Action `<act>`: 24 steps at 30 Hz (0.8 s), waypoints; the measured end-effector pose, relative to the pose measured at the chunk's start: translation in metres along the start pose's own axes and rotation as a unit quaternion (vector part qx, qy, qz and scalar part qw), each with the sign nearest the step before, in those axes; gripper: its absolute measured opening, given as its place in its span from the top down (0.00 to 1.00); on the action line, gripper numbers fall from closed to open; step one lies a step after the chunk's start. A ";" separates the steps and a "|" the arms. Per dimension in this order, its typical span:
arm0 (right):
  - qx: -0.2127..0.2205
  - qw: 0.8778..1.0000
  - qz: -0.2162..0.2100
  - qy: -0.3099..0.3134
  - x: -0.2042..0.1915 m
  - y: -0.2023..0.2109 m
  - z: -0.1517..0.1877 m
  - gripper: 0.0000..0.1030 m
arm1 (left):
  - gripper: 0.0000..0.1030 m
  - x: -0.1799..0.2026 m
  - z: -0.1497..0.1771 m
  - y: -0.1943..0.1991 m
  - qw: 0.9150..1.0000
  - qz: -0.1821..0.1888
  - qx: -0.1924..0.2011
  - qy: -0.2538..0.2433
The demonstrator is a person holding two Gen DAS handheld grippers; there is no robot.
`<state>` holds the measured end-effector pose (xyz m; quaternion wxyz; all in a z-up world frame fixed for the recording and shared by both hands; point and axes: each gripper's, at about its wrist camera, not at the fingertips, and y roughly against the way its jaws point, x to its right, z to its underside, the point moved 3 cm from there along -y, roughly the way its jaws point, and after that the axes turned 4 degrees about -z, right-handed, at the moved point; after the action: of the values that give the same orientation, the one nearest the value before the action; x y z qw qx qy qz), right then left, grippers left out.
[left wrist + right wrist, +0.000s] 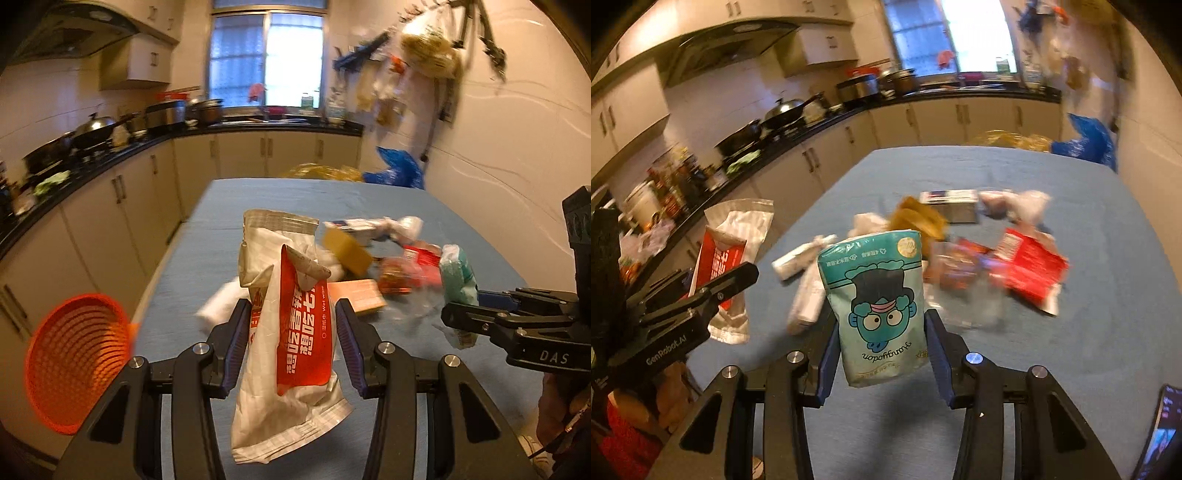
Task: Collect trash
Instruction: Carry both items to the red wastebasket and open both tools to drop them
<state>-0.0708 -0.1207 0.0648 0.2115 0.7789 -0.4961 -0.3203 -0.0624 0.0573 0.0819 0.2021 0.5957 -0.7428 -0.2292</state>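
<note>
Gripping one piece of trash each: my left gripper (291,328) pinches the crumpled red-and-white foil wet-wipe packet (291,328) upright between its pads, my right gripper (882,343) clamps the teal cartoon tissue pack (879,306). Both hang clear above the blue-covered table (1089,350), so nothing drags. The orange mesh basket (74,362) waits just left of my left gripper, probably the drop point.

Left claw (291,343) clamped (partly closed); right claw (882,354) likewise.

Bright window (266,62), cream cabinets (266,153), black L-shaped counter (110,162) with pans, pale tiled walls, blue-covered table (424,206)
</note>
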 end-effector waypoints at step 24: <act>-0.147 0.970 -0.177 0.074 -0.209 -0.186 -0.061 0.52 | 0.56 -0.232 0.067 0.000 0.977 -0.155 -0.057 0.134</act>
<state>0.0281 0.1481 0.0479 0.2996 0.8361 -0.2810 -0.3636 -0.0529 0.2910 0.0210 0.2959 0.7161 -0.5935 -0.2178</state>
